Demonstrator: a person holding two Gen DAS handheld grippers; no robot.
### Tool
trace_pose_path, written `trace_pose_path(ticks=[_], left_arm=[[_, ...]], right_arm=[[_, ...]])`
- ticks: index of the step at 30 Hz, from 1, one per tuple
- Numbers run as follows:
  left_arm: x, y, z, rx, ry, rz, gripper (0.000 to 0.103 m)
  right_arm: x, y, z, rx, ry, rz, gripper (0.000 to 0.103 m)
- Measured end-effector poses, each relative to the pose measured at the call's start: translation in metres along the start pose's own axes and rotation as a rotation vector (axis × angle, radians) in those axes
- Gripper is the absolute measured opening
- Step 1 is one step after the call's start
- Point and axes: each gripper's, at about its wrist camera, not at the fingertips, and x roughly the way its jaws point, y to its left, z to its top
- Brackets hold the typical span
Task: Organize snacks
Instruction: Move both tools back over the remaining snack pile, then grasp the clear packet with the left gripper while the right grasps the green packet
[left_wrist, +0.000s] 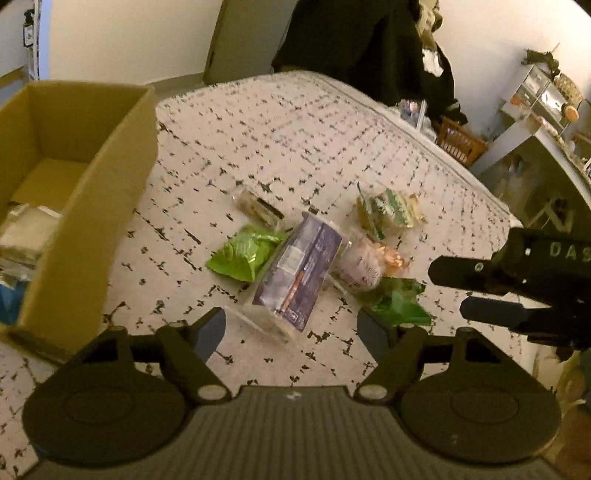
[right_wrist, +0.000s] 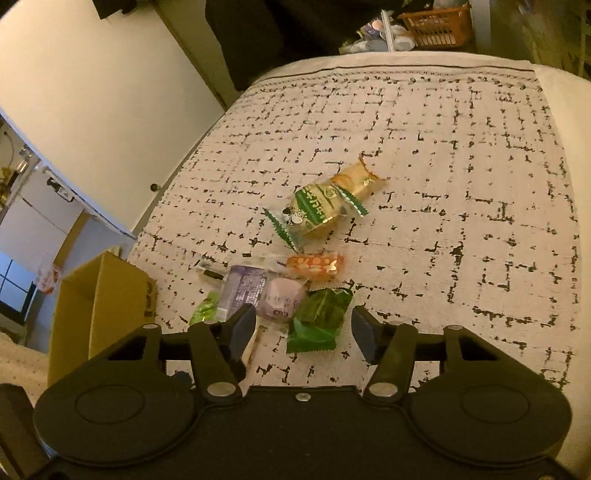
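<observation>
Several snack packets lie in a cluster on a patterned cloth. A purple packet (left_wrist: 301, 271) lies in the middle, with a light green packet (left_wrist: 242, 254) to its left and a round lilac packet (left_wrist: 360, 266) to its right. A dark green packet (right_wrist: 319, 319) lies nearest my right gripper (right_wrist: 303, 332), which is open just above it. A yellow-green packet (right_wrist: 317, 210) and an orange packet (right_wrist: 316, 266) lie farther off. My left gripper (left_wrist: 295, 326) is open, just short of the purple packet. The right gripper also shows in the left wrist view (left_wrist: 476, 291).
An open cardboard box (left_wrist: 92, 206) stands at the left with some packets inside; it also shows in the right wrist view (right_wrist: 99, 295). An orange basket (right_wrist: 436, 24) and clutter lie beyond the far edge. A shelf (left_wrist: 535, 122) stands at the right.
</observation>
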Motion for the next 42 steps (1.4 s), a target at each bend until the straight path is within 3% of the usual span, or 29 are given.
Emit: trace_pose_path(ticks=[8,13,17,18,20,23,25,30,42], left_arm=[[0.036,-0.003,0.007,0.023,0.041,0.036,0.077],[0.047,-0.015,0.007,0.117,0.042,0.089,0.077],[0.051,-0.017,0.008,0.130,0.032,0.094,0.076],[0.052,-0.018,0.008,0.131,0.031,0.099,0.074],[0.050,-0.017,0.008,0.124,0.027,0.110,0.053],[0.045,-0.012,0.010,0.085,0.043,0.079,0.032],[0.041,-0.010,0.010,0.067,0.058,0.064,0.025],[0.027,-0.006,0.008,0.029,0.055,0.064,0.020],[-0.027,-0.008,0.011,0.013,-0.028,0.042,0.015]], right_arm=[[0.030,-0.001,0.002,0.017,0.045,-0.041,0.057],[0.045,0.000,0.002,0.004,0.074,-0.065,0.057],[0.050,0.000,0.001,0.002,0.077,-0.070,0.057],[0.051,0.001,0.001,-0.004,0.079,-0.073,0.057],[0.053,0.002,0.001,-0.014,0.077,-0.079,0.053],[0.054,0.003,0.001,-0.019,0.076,-0.087,0.050],[0.055,0.005,0.000,-0.031,0.076,-0.091,0.050],[0.055,0.009,-0.004,-0.071,0.076,-0.102,0.036],[0.013,0.018,-0.008,-0.099,-0.016,-0.072,0.033]])
